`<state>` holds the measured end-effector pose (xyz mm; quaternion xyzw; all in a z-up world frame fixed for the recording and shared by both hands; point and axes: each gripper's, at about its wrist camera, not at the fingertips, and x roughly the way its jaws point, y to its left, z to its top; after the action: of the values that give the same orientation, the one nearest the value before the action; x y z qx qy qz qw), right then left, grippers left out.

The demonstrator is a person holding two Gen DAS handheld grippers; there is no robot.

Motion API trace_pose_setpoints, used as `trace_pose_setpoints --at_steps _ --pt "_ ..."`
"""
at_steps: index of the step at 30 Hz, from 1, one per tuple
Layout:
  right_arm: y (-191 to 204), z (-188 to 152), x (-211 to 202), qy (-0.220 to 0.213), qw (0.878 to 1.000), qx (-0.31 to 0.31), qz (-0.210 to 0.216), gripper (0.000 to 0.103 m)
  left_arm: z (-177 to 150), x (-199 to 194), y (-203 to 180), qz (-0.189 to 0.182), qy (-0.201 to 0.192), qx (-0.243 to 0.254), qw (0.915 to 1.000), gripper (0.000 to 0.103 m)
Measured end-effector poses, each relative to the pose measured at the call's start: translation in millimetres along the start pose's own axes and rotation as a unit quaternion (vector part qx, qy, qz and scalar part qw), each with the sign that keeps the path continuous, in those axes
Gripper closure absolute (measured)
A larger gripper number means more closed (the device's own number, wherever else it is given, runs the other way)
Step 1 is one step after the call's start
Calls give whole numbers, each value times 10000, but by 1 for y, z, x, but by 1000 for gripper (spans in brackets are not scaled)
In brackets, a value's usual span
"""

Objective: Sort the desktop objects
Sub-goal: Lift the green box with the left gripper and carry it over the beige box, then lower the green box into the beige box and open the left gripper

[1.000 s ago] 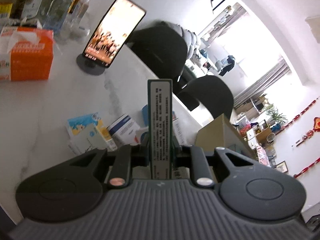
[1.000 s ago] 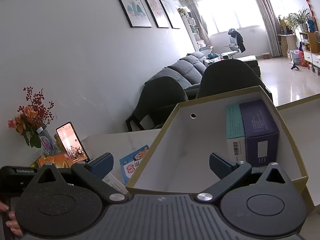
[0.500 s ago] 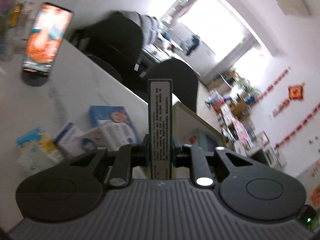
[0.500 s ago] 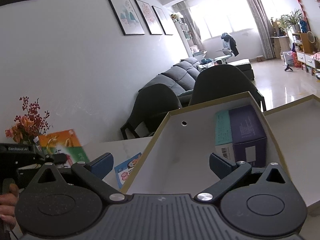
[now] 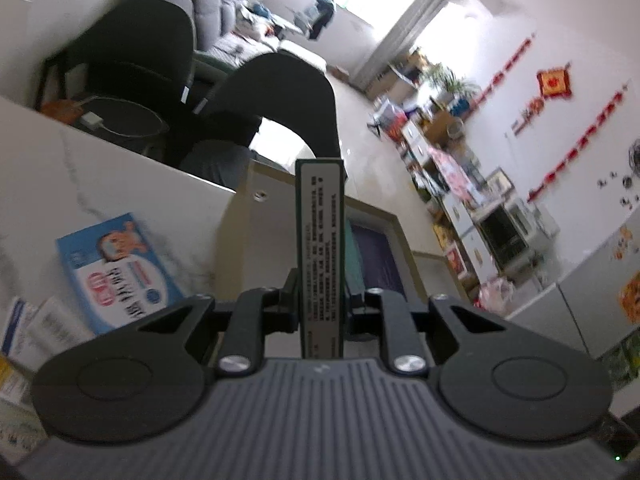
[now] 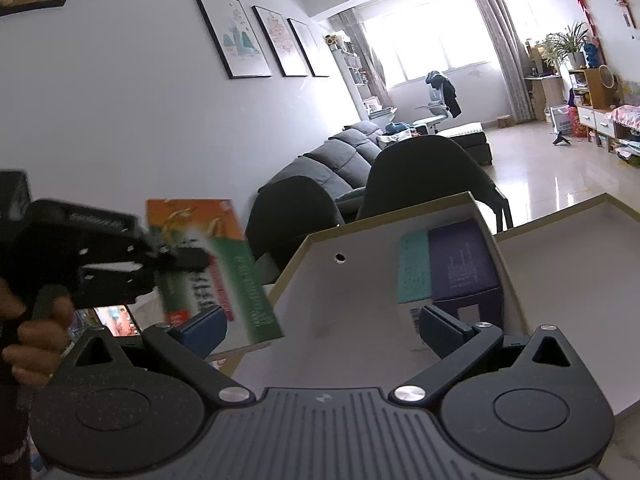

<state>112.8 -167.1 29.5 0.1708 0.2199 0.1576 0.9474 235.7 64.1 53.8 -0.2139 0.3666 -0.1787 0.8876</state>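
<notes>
My left gripper (image 5: 320, 300) is shut on a flat green and orange box (image 5: 320, 240), seen edge-on in the left wrist view. In the right wrist view that box (image 6: 224, 272) hangs tilted in the left gripper (image 6: 176, 260), just left of an open cardboard box (image 6: 360, 280). The cardboard box (image 5: 236, 248) holds a teal box (image 6: 414, 266) and a purple box (image 6: 460, 264) side by side at its far right. My right gripper (image 6: 322, 328) stands open over the near edge of the cardboard box, with nothing between its fingers.
A blue box (image 5: 116, 272) and several smaller cartons (image 5: 44, 328) lie on the white marble table (image 5: 100, 176). A second open tray (image 6: 560, 280) sits right of the cardboard box. A lit phone (image 6: 118, 318) stands behind the left gripper. Dark chairs (image 5: 288, 100) line the table's far edge.
The left gripper has swung right with the green box, rolling as it went, from the phone and tissue box to the cardboard box. It entered the right wrist view from the left.
</notes>
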Motion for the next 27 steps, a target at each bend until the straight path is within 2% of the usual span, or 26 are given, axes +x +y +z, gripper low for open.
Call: trace_pose_setpoints --at_steps 2,9,15,21,27 --pt "-4 2 1 -9 10000 12 -28 1 3 15 -5 23 200 94 9998 85" --pt "-14 5 8 -40 9999 59 -124 1 13 76 -23 499 802 569 9939 85" --pt "-22 6 13 -49 9997 58 -222 1 19 122 -27 759 1296 648 9865 85" --pt "-30 11 15 -102 9994 52 -329 1 26 150 -24 974 1607 566 9806 85" --pt "-33 13 14 -134 9992 28 -376 1 33 164 -30 1125 1742 605 9764 85"
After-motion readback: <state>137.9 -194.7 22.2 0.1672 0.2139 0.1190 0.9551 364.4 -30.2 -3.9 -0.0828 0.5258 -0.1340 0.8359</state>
